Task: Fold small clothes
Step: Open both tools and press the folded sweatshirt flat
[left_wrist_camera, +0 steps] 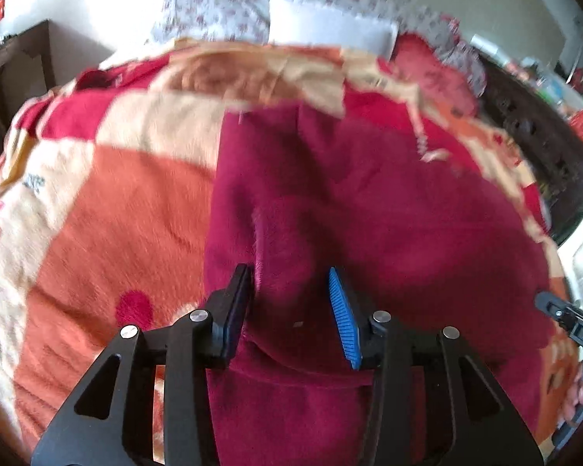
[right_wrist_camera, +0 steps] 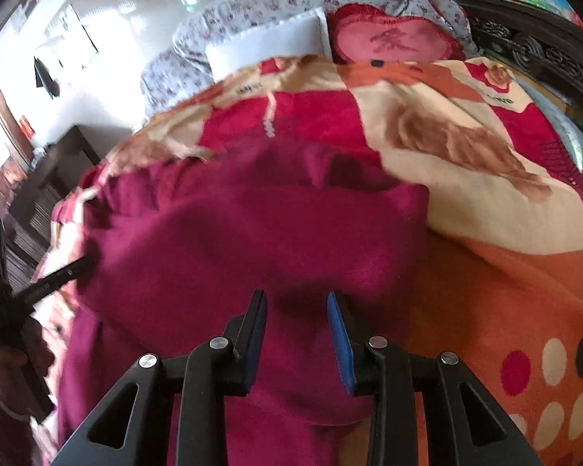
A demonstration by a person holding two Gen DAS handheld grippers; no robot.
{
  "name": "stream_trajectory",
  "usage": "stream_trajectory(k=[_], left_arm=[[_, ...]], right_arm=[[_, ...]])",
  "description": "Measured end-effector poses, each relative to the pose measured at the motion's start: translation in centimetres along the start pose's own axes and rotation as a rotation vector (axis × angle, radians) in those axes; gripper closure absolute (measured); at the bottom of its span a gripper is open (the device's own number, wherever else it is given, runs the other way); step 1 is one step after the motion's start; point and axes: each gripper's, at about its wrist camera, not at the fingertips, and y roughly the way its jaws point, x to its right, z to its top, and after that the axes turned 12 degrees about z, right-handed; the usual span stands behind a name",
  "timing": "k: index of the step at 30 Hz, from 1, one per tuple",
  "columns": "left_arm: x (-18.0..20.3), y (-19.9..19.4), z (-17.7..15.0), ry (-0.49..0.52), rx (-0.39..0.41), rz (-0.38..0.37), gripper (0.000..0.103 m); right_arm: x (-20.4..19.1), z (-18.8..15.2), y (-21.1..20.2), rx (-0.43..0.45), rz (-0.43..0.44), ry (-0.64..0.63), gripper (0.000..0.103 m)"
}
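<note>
The dark magenta fleece garment (left_wrist_camera: 330,209) lies spread on the orange, red and cream patterned plush blanket (left_wrist_camera: 109,217) covering the bed, with both grippers over its near hem. Left gripper (left_wrist_camera: 291,310): fingers apart, straddling a raised ridge of fleece, angled down and forward; right gripper (right_wrist_camera: 296,334): fingers likewise apart, fabric bunched between them, not clamped. Judgement: the step in hand appears to be taking hold of the near edge, best done by closing both pairs on matching hem points before lifting evenly, so the fold lands square.
</note>
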Motion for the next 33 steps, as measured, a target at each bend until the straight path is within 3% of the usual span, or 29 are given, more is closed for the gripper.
stream_trajectory(k=[6,10,17,24,28,33], left_arm=[[0.3,0.4,-0.2,0.007,-0.002,0.008,0.062],[0.2,0.5,-0.3,0.003,-0.002,0.006,0.062],[0.4,0.5,-0.4,0.012,0.003,0.022,0.061],[0.6,0.7,-0.3,0.018,0.005,0.028,0.057],[0.8,0.4,-0.3,0.033,0.001,0.039,0.057],[0.3,-0.8,-0.9,0.045,-0.001,0.030,0.057]], right_arm=[[0.5,0.1,-1.1,-0.010,-0.016,0.017,0.072],[-1.8,1.8,-2.0,0.051,0.057,-0.021,0.072],[-6.2,4.6,2.5,0.032,0.076,-0.115,0.072],[-7.3,5.0,6.3,0.012,-0.018,-0.177,0.072],[-7.2,5.1,5.2,0.003,-0.010,-0.166,0.072],[-5.3,3.3,0.8,0.040,-0.032,-0.098,0.072]])
